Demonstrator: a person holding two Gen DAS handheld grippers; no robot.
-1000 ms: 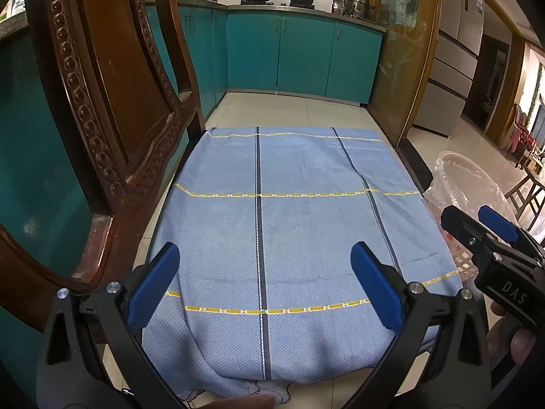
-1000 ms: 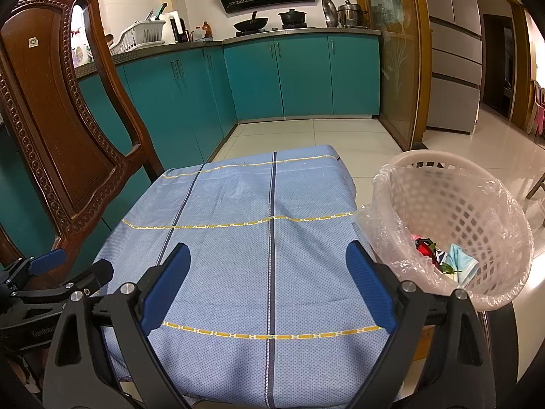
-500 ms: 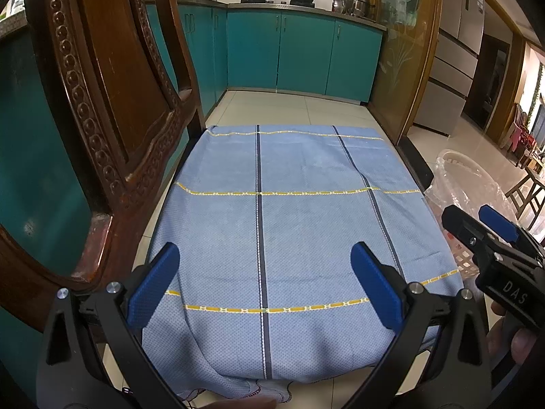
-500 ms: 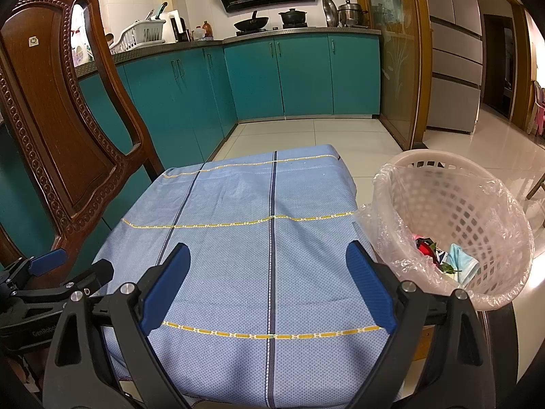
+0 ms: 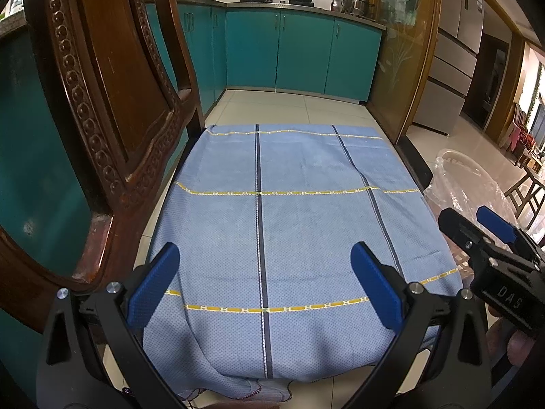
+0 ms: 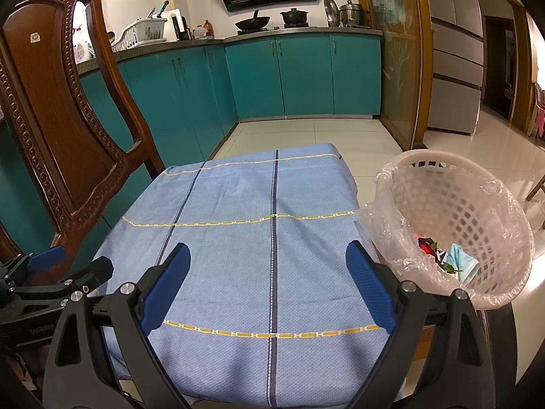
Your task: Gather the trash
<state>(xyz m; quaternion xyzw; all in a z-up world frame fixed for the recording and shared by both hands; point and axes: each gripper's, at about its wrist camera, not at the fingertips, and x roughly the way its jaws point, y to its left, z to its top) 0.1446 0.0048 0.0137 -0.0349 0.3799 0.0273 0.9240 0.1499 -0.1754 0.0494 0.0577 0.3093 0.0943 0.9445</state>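
Note:
A white plastic basket [image 6: 453, 225] lined with a clear bag stands at the table's right side. Several pieces of trash [image 6: 439, 255] lie inside it, red, blue and green. In the left wrist view only its bag-covered rim [image 5: 466, 184] shows. The table is covered with a blue cloth [image 5: 279, 221] with yellow and dark stripes; no trash shows on it. My left gripper [image 5: 264, 279] is open and empty over the near end of the cloth. My right gripper [image 6: 267, 279] is open and empty beside it, left of the basket. Each gripper shows in the other's view, right [image 5: 490, 238] and left [image 6: 58, 272].
A carved wooden chair [image 6: 58, 119] stands close at the table's left side [image 5: 102, 119]. Teal kitchen cabinets [image 6: 289, 75] line the far wall and the left. White tiled floor [image 6: 306, 133] lies beyond the table. A fridge [image 6: 453, 51] stands at the right.

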